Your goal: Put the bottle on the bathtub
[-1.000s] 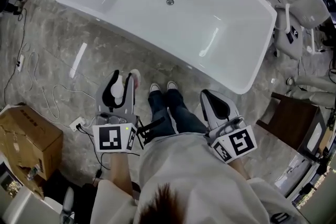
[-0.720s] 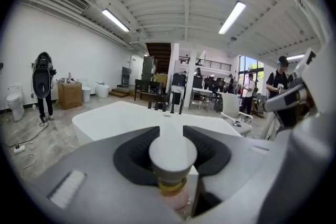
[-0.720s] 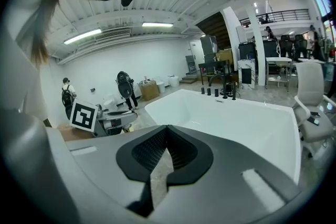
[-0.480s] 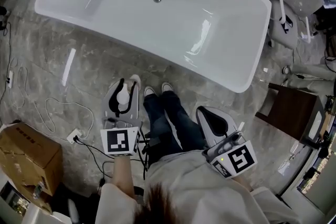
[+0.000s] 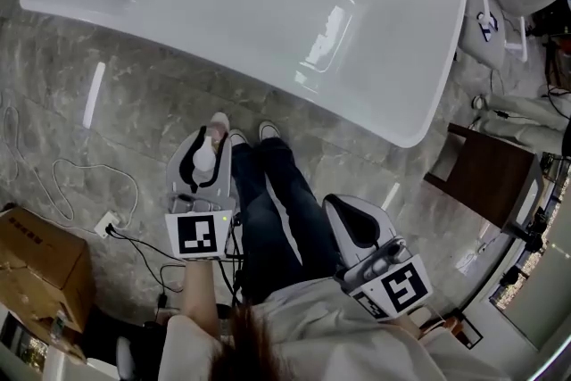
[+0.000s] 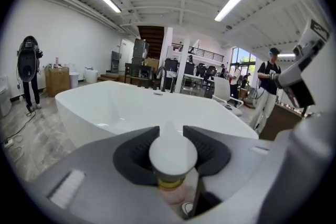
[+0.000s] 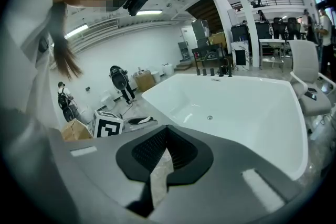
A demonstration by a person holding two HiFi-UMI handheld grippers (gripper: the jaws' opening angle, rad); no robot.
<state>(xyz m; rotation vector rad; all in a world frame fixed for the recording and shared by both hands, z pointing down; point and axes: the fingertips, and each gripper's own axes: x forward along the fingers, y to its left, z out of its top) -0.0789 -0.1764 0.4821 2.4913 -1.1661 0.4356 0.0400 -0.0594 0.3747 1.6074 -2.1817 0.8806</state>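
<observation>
Left gripper [image 5: 207, 145] grips white-capped bottle [image 6: 172, 156] short of bathtub [image 5: 223, 49]; right gripper [image 7: 166, 132] closed, empty; risk: bottle topples off the narrow rim.

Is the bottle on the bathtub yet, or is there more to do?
Not yet. Done: the bottle is picked up; the left gripper has its jaws closed on it. In hand: it hangs over the floor by the person's shoes, short of the bathtub. Left: carry it to the rim, set it down, let go. The right gripper is shut and empty.
</observation>
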